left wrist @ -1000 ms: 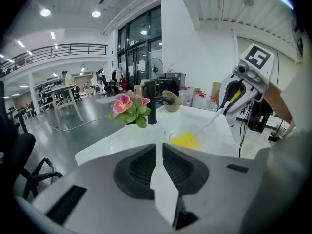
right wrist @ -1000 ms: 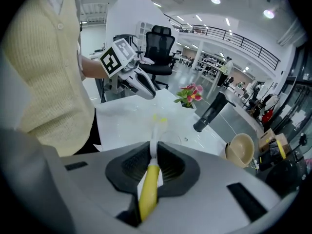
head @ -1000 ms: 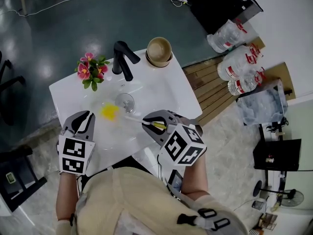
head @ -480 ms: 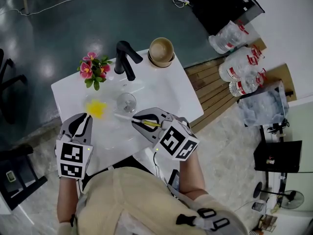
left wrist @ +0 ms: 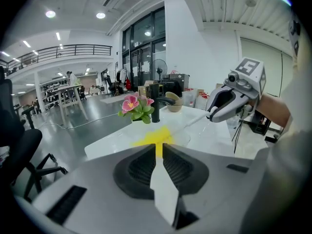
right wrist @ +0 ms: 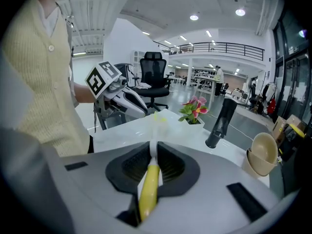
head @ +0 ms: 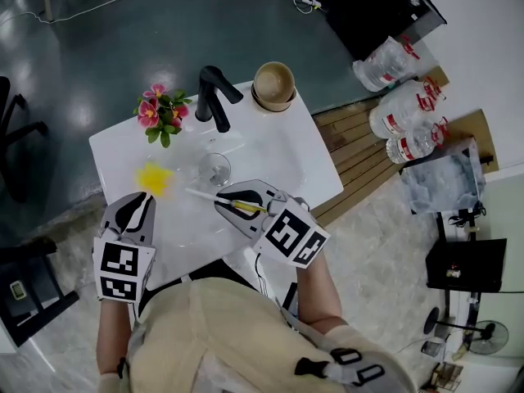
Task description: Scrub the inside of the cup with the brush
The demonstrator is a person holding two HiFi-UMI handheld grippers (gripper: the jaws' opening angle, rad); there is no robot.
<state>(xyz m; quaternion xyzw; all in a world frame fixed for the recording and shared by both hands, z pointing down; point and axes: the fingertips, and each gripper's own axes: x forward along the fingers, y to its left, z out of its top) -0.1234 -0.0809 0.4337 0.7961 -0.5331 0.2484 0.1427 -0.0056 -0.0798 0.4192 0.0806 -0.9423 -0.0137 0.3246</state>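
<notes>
Cup (left wrist: 162, 182) first: where was it? (Desk)

At the left front of the white table (head: 278, 158), clear and faint from above. The left gripper (head: 146, 198) had its jaws nearly together, pinched on the cup's wall. (Photographer)

And the brush (right wrist: 148, 184)? (Desk)

Its yellow brush head (head: 155, 177) was at the cup, just off the left gripper's tips. Through the clear wall I could not tell how deep it sat. The white stem ran right to the yellow handle, clamped between the jaws of the right gripper (head: 219, 203). (Photographer)

What had changed in the last second? (Desk)

The right gripper had slid left across the table, toward the left one. The brush head, a second earlier off to the right of the left gripper, had closed on its tips. The left gripper had barely shifted, its hold the same. (Photographer)

Anything else on the table? (Desk)

Pink flowers (head: 160, 111) at the back left, with a black faucet (head: 214, 97) beside them. In front of the faucet was a clear round thing (head: 213, 170) I could not identify. Stacked tan bowls (head: 274, 84) sat at the back right corner. None had moved. (Photographer)
</notes>
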